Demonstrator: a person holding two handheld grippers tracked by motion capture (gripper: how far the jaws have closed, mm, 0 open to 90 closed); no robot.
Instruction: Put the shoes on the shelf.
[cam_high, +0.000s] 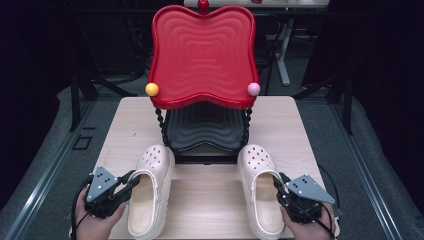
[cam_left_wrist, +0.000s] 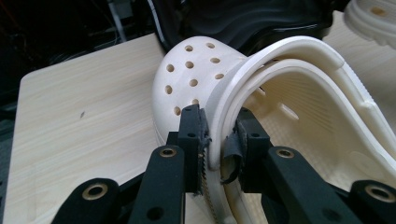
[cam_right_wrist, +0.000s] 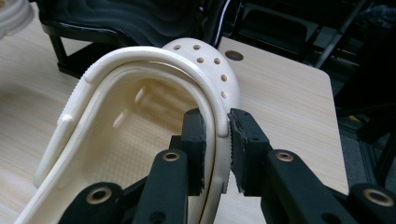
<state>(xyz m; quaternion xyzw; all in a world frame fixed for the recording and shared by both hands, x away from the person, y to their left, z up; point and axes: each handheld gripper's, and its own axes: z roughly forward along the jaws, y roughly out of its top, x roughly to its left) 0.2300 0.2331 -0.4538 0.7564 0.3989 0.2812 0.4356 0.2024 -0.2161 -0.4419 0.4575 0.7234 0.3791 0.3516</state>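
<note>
Both clogs are pinched by their side walls: the left gripper (cam_high: 129, 183) clamps the outer wall of the left clog (cam_high: 148, 187), the right gripper (cam_high: 278, 184) the outer wall of the right clog (cam_high: 261, 187), near the desk's (cam_high: 210, 200) front edge. Soft rims might fold and slip loose, and each shoe would swing sideways from its one-sided hold.
</note>
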